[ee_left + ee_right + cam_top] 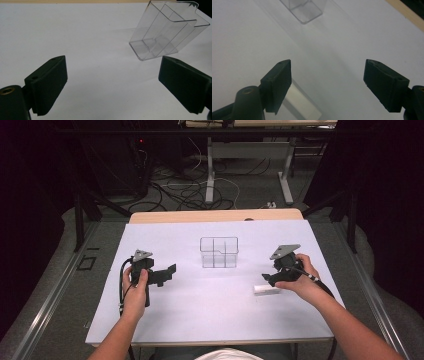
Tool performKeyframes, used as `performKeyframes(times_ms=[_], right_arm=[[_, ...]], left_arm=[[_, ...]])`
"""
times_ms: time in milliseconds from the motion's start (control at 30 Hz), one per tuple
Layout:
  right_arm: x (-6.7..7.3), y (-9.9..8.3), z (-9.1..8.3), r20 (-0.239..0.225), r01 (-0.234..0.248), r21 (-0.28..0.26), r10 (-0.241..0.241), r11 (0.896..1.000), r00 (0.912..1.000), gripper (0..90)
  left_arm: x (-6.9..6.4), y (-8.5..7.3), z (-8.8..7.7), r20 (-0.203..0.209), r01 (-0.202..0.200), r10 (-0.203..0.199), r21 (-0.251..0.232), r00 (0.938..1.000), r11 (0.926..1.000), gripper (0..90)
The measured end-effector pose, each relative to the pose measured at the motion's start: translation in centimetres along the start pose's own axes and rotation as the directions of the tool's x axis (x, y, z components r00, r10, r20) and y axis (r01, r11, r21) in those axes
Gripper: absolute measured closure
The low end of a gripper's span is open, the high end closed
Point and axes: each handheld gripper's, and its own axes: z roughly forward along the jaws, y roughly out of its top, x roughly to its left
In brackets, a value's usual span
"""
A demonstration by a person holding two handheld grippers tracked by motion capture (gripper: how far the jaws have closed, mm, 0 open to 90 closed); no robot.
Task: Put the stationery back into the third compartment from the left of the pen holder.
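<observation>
The white block (266, 290) lies flat on the white sheet (210, 315), just beside your right gripper (267, 279) and well apart from the clear bin (219, 252), which stands upright at the middle of the sheet with its compartments empty. In the right gripper view the block (300, 103) sits low between the jaws, close against the left pad and clear of the right one; the jaws stand wide and press on nothing, so you hold nothing there. Your left gripper (170, 271) hovers over the sheet on the other side, jaws likewise spread and empty, looking toward the bin (166, 31). As I judge it, the job has hardly begun: nothing is in the bin and the block is not gripped. What is left for you is to settle the right jaws squarely about the block, close on it, carry it across and set it into a compartment. The left gripper looks placed to steady the bin if it shifts.
</observation>
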Motion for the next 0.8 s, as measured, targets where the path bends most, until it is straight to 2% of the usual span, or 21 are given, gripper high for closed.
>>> performKeyframes(times_ms=[33,67,133,167,233,300,333,367,467,533,633,667,700,800], right_arm=[[0.2,0.1,0.2,-0.005,0.044,-0.017,-0.044,0.999,0.999,25.2],[0.4,0.3,0.2,-0.018,0.083,0.001,-0.083,0.997,0.9964,26.3],[0.7,0.6,0.3,-0.041,0.154,0.002,-0.153,0.988,0.9873,28.5],[0.9,0.7,0.4,-0.064,0.183,-0.001,-0.182,0.983,0.9812,30.5],[1.2,1.1,0.5,-0.1,0.255,0.015,-0.252,0.967,0.9625,34.3],[1.5,1.2,0.7,-0.142,0.299,0.016,-0.294,0.954,0.9452,38.7],[1.8,1.3,0.7,-0.156,0.311,0.014,-0.305,0.95,0.9396,39.1],[1.9,1.3,0.8,-0.16,0.335,0.017,-0.328,0.942,0.9309,39.8],[2.2,1.4,1.2,-0.192,0.367,0.038,-0.354,0.929,0.9152,40.6],[2.4,1.3,1.5,-0.212,0.381,0.04,-0.365,0.924,0.9066,42.5],[2.6,1.1,1.7,-0.221,0.397,0.046,-0.379,0.916,0.8988,42.9],[2.7,1.1,1.8,-0.227,0.409,0.051,-0.388,0.911,0.8933,42.9],[2.8,1.1,1.8,-0.231,0.41,0.06,-0.387,0.91,0.8926,42.9],[2.9,1.0,2.1,-0.229,0.449,0.058,-0.426,0.892,0.8754,41.7]], left_arm=[[0.1,0.0,0.0,0.001,0.002,-0.002,0.004,1.0,1.0,8.4],[0.1,0.0,-0.1,0.001,0.006,-0.006,0.004,1.0,1.0,8.4],[0.3,0.0,-0.1,0.001,0.006,-0.006,0.006,1.0,1.0,8.5],[0.3,0.0,-0.1,-0.005,0.011,-0.011,-0.006,0.9999,0.9999,8.4],[0.3,0.0,-0.2,-0.003,0.011,-0.011,0.002,0.9999,0.9999,8.5],[0.4,0.0,-0.2,-0.003,0.009,-0.009,0.006,1.0,0.9999,8.5],[0.3,0.0,-0.2,-0.006,0.01,-0.01,0.001,0.9999,0.9999,8.5],[0.4,0.0,-0.2,-0.001,0.008,-0.008,0.01,1.0,0.9999,8.5],[0.3,-0.1,-0.1,-0.004,0.009,-0.009,0.006,0.9999,0.9999,8.5],[0.3,-0.1,0.0,-0.007,0.011,-0.011,-0.001,0.9999,0.9999,8.5],[0.4,-0.1,0.0,-0.005,0.009,-0.009,0.008,0.9999,0.9999,8.5],[0.4,-0.1,-0.1,-0.007,0.007,-0.007,0.013,1.0,0.9999,8.5],[0.4,-0.1,0.0,-0.007,0.009,-0.009,0.013,0.9999,0.9999,8.5],[0.4,-0.1,0.0,-0.007,0.009,-0.009,0.014,0.9999,0.9999,8.5]])
